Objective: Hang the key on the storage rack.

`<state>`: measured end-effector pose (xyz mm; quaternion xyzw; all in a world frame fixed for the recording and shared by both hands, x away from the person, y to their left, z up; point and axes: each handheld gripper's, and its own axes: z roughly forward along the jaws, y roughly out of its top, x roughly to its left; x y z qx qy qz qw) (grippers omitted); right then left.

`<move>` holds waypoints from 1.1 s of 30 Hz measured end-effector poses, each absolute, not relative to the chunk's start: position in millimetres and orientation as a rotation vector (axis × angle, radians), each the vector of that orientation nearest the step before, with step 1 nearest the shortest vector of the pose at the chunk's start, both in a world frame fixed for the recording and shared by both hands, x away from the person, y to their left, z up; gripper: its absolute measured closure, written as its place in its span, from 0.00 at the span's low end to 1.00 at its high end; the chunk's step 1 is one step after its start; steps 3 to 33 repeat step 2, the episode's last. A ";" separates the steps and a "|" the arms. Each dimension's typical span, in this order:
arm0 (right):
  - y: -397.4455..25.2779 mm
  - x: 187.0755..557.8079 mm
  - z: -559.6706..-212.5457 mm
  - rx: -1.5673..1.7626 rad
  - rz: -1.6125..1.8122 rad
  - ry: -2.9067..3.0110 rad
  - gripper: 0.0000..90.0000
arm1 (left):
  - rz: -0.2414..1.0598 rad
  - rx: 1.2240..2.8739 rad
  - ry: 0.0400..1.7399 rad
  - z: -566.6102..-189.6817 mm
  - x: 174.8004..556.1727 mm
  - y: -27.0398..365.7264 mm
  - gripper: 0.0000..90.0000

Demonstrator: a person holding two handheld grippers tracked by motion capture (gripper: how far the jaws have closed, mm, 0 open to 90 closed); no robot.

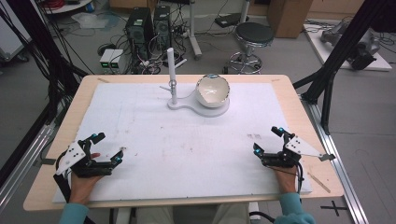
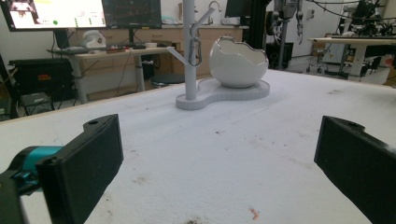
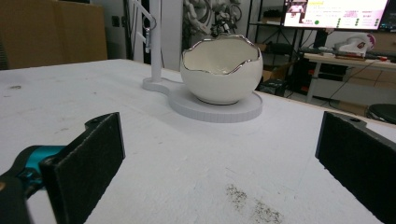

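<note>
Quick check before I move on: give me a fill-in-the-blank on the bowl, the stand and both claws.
1. The white bowl sits on the round end of the ____.
2. Both the left claw and the right claw are ____.
3. The bowl's jagged rim is trimmed in ____.
4. A metal clip hangs from the stand's ____.

Missing words: stand; open; silver; post

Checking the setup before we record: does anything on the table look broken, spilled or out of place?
Nothing is spilled or toppled. The white bowl has a jagged, eggshell-like rim; its silver edging suggests design, not damage. It sits upright on the white stand. The white mat has faint brownish smudges.
</note>
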<state>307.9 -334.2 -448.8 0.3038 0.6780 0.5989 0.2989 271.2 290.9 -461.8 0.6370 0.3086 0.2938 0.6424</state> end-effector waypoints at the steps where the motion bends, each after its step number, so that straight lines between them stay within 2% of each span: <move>1: -334.2 308.0 -448.8 0.802 1.589 1.802 0.01 | 0.669 1.438 0.708 -462.2 270.7 291.5 0.02; 33: -334.2 308.0 -448.8 0.801 1.588 1.802 0.01 | 0.674 1.433 0.702 -462.4 270.2 292.0 0.02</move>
